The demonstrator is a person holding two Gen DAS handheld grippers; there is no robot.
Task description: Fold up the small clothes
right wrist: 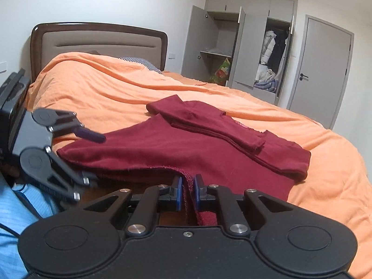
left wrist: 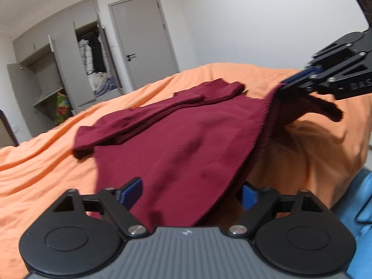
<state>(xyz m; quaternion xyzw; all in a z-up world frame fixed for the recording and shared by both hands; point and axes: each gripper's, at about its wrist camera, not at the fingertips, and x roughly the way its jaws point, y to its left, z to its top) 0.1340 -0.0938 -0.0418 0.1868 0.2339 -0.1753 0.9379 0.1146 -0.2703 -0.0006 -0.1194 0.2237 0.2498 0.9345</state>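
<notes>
Both views: right claw point(right wrist: 186, 190) pinches maroon garment point(right wrist: 186, 148) hem; left claw point(left wrist: 190, 193) spread.

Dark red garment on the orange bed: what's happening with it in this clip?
A person with a gripper in each hand is part-way through folding a dark red knit garment on an orange bedspread. The right gripper is shut on the garment's near hem, lifting it. The left gripper is open, its fingers either side of the raised cloth. The sleeves already lie folded across the body.
</notes>
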